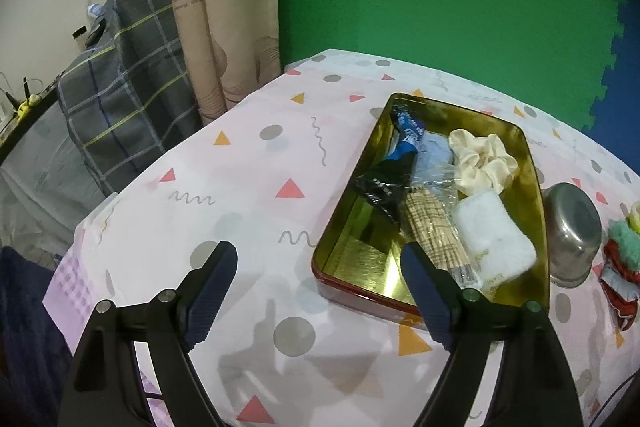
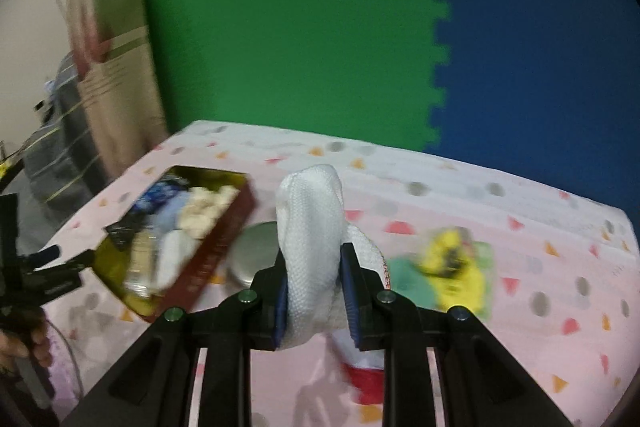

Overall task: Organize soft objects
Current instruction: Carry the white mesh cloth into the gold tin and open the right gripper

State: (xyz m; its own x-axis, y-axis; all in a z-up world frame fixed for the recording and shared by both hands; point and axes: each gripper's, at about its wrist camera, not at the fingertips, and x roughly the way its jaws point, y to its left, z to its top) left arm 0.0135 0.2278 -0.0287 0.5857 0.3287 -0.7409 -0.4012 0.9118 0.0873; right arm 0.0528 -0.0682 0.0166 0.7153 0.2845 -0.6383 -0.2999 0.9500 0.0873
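Observation:
A gold tin tray with a red rim lies on the table and holds a cream scrunchie, a white towel, a plaid cloth in plastic and blue and black socks. My left gripper is open and empty above the table, at the tray's near left corner. My right gripper is shut on a white sock, held above the table. The tray also shows in the right wrist view, to the left of that gripper.
A steel bowl stands upside down right of the tray; it also shows in the right wrist view. Red, green and yellow soft items lie beyond it, and green and yellow ones right of my right gripper. A red cloth lies below it.

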